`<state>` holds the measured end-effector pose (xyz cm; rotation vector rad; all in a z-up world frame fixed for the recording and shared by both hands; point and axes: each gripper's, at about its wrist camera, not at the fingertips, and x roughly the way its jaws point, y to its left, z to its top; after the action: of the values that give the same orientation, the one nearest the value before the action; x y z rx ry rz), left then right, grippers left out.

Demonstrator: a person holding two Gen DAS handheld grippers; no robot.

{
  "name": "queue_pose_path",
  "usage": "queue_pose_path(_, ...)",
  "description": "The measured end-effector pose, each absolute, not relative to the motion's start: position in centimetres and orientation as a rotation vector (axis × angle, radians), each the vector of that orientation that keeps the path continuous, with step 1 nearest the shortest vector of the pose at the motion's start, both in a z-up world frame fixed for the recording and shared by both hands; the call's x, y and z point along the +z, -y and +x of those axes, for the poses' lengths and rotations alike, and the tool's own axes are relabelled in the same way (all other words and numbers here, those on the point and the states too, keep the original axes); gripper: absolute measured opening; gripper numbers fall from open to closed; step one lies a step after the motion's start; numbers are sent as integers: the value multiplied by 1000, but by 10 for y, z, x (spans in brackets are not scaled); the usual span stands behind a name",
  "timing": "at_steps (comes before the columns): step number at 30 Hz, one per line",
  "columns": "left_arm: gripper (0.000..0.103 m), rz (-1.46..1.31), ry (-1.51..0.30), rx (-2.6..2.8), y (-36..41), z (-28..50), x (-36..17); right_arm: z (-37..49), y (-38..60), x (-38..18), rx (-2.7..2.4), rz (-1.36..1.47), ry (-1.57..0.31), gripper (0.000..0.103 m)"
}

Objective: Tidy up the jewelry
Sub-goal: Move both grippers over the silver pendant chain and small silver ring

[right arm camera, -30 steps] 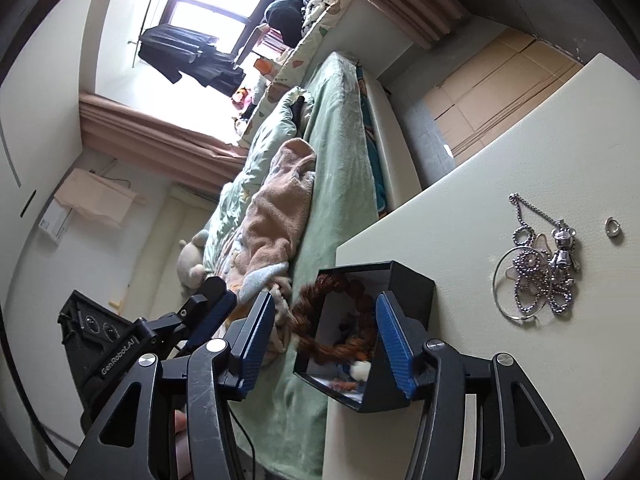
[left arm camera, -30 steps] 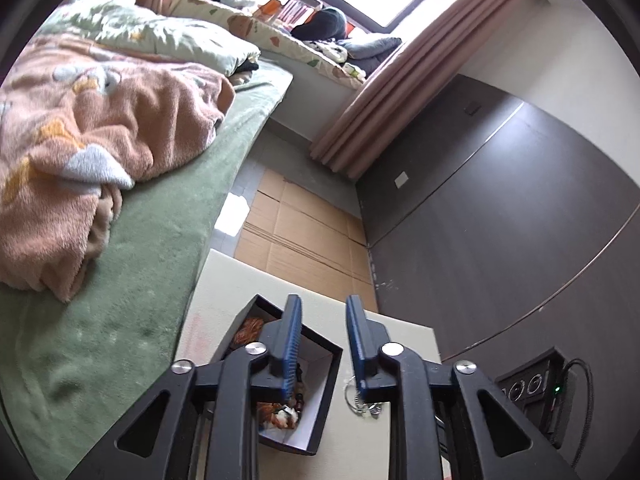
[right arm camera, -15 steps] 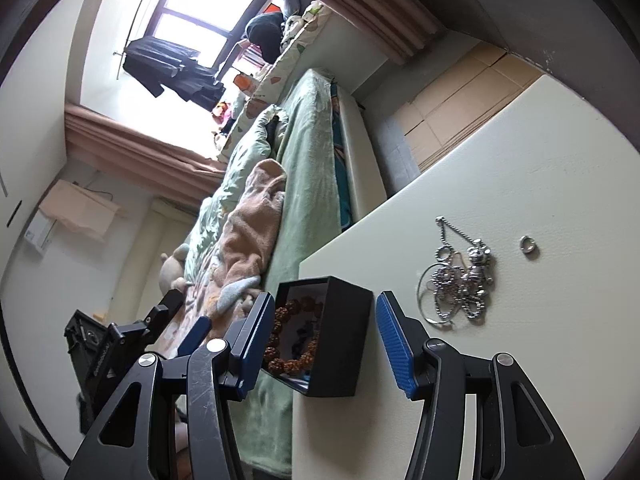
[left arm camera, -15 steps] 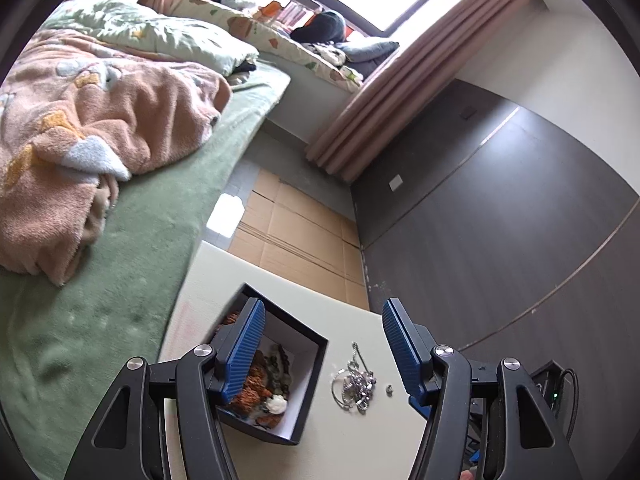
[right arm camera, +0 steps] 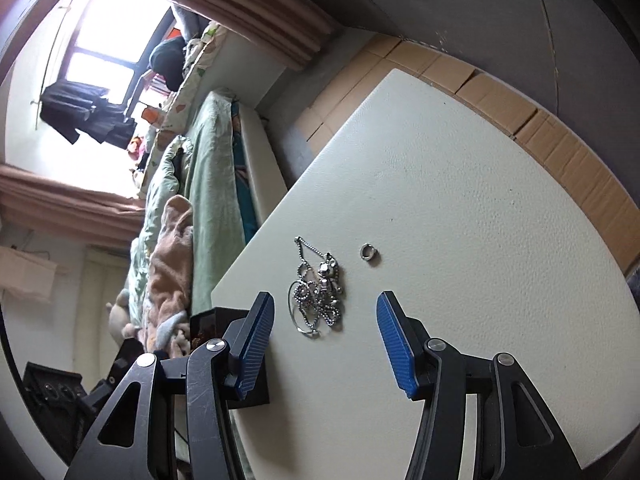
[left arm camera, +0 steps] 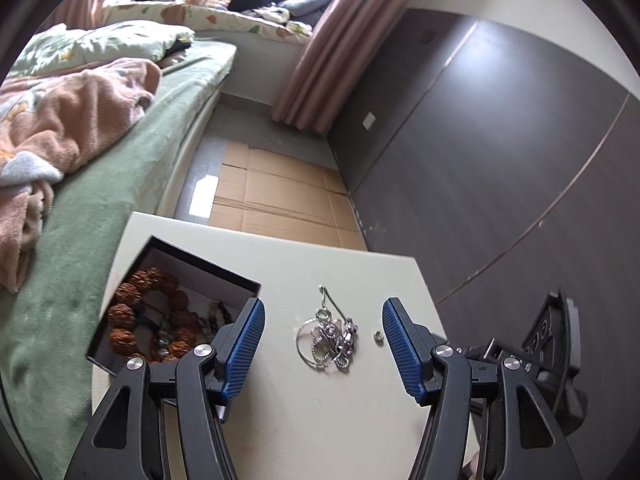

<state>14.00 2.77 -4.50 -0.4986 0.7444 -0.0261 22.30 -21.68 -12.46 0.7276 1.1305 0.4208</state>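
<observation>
A tangle of silver chain jewelry (left arm camera: 328,338) lies on the white table (left arm camera: 320,420), with a small silver ring (left arm camera: 377,336) just to its right. A black open box (left arm camera: 168,308) at the table's left holds a brown bead bracelet (left arm camera: 148,316) and other pieces. My left gripper (left arm camera: 322,348) is open and empty, hovering with the silver tangle between its fingers. My right gripper (right arm camera: 324,346) is open and empty, just short of the same tangle (right arm camera: 318,300); the ring (right arm camera: 368,252) lies beyond it. The box (right arm camera: 216,320) peeks out behind its left finger.
A bed with green sheet (left arm camera: 100,200) and pink blanket (left arm camera: 60,128) runs along the table's left side. Cardboard (left arm camera: 280,200) covers the floor beyond the table. A dark wall (left arm camera: 500,140) stands to the right. A black device (left arm camera: 556,344) sits at the right.
My left gripper opened wide and shifted right, from the box to over the silver tangle. My right gripper moved away from the box toward the tangle; the bead bracelet is now in the box.
</observation>
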Motion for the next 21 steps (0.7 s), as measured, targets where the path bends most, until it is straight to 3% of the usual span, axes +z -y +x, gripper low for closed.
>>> queue_pose_path(3, 62, -449, -784, -36, -13, 149, -53, 226, 220, -125, 420, 739, -1138, 55)
queue_pose_path(5, 62, -420, -811, -45, -5, 157, -58, 228, 221, -125, 423, 741, -1146, 73)
queue_pose_path(6, 62, -399, -825, -51, -1, 161, -61, 229, 222, -125, 427, 751, -1144, 89)
queue_pose_path(7, 62, -376, -841, -56, 4, 166, -64, 230, 223, -125, 428, 760, -1140, 95)
queue_pose_path(21, 62, -220, -993, -98, 31, 209, -100, 246, 244, -128, 392, 809, -1158, 95)
